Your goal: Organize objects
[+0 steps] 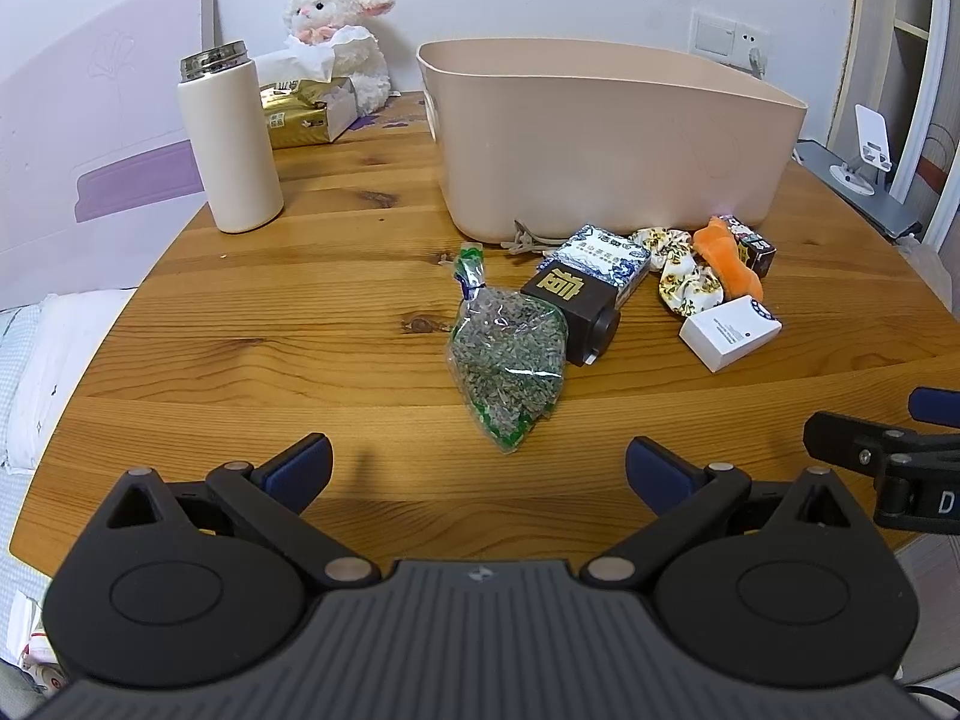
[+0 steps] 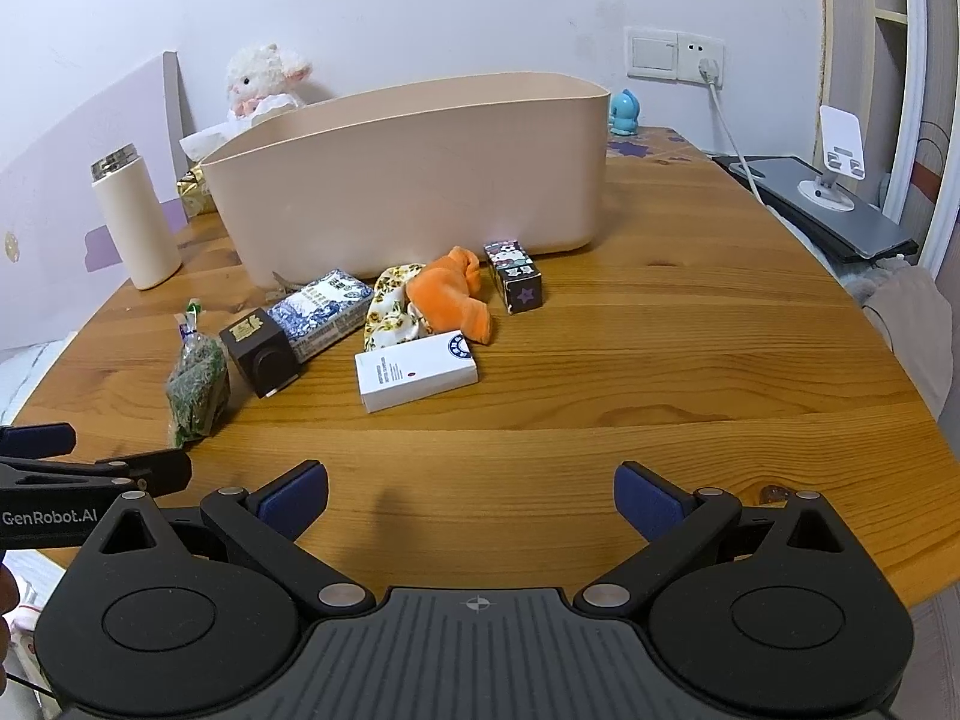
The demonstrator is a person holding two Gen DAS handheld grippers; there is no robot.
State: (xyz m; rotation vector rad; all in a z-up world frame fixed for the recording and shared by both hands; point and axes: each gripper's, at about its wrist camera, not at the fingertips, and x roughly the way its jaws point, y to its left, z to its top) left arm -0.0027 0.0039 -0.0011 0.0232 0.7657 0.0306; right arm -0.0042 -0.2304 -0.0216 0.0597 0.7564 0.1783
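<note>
Nothing sorted yet as far as shown: bin (image 2: 420,180) interior hidden, every loose item on the bench (image 2: 660,360) just in front of it. Left hand-held gripper (image 1: 479,468) and right hand-held gripper (image 2: 471,498) both spread wide, empty. Count: one herb bag (image 1: 507,354), four boxes, one scrunchie (image 2: 393,306), one orange plush (image 2: 453,294), one hair clip (image 1: 528,238).

Legible marking: "GenRobot.AI" in white lettering on the black side of the left tongs (image 2: 96,468), seen at the left edge of the right wrist view. The dark box (image 1: 576,312) near the worktop (image 1: 300,300) centre bears one gold character. Print on the white box (image 2: 417,371) and blue-patterned box (image 2: 321,312) is too small to read.
</note>
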